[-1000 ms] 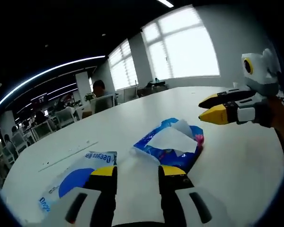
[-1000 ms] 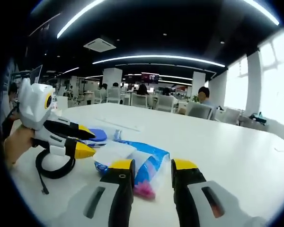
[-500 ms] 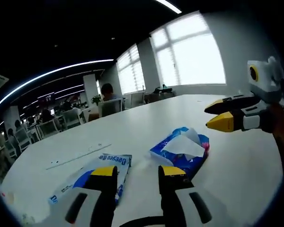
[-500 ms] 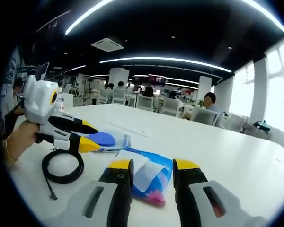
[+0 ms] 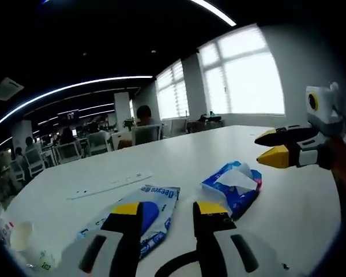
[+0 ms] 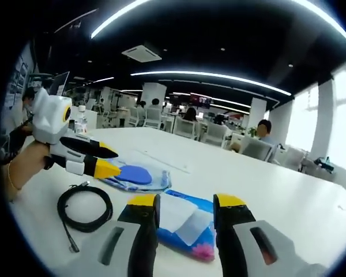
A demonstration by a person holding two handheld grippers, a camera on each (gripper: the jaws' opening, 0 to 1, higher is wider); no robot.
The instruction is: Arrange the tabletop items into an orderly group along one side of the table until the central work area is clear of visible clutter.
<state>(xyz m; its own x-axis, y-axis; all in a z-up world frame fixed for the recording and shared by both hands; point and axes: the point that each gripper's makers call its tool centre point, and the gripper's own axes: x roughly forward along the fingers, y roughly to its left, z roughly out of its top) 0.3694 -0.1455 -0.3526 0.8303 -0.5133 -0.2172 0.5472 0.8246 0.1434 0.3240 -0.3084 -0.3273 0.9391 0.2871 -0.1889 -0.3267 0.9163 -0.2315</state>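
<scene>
The torn blue tissue pack (image 6: 184, 225) lies on the white bench (image 6: 259, 190), just past the right hand-held gripper (image 6: 180, 203), whose jaws stand apart and hold nothing. Both hands have pulled back in the last second, so more shows now: a flat blue-and-white pack (image 5: 141, 216) beside it and a coiled black cable (image 6: 83, 209). The left hand-held gripper (image 5: 168, 209) is released too. Nothing is grabbed yet, so I think the tidying has barely started.

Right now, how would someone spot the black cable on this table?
On the big white table, look beside the two blue packets. The black cable lies coiled in a loop next to the flat blue-and-white packet, the only dark, round thing there.
</scene>
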